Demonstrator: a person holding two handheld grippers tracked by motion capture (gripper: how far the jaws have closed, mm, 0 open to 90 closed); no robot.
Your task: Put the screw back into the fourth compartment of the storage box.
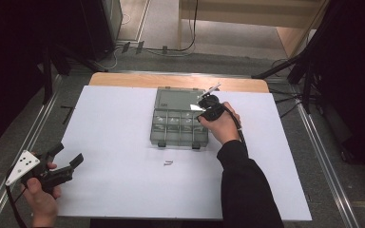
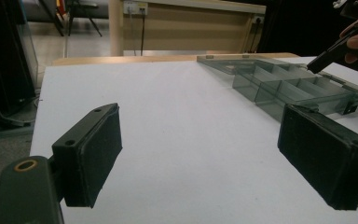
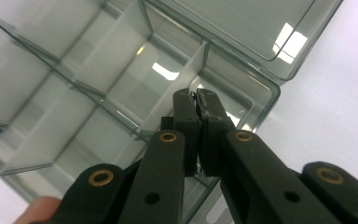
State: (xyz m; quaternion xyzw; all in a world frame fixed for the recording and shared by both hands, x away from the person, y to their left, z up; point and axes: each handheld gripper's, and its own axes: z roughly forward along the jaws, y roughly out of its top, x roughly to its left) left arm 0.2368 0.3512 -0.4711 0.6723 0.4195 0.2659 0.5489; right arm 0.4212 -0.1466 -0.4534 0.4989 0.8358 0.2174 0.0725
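Right tool has jaws pressed together; in the right gripper view a tiny thing may sit at the tips, too small to tell. It hangs over the far right compartment of the organiser box, tips just above the divider. Left tool is spread wide w/ nothing between the pads, held near the bench's front left corner, well apart from the box. Box: clear smoky plastic, lid flat open toward the far edge, compartments in two rows, latches on the near wall; contents can't be made out through the glare. Small screws lie on the sheet just in front of the box, apart from it. Plenty of bare room left and front of the box; right side of the sheet partly under the person's dark sleeve. Bench has a white top sheet, wood strip along the far edge. Around it: grey floor, metal rails either side, dark stands, wooden furniture at the back.
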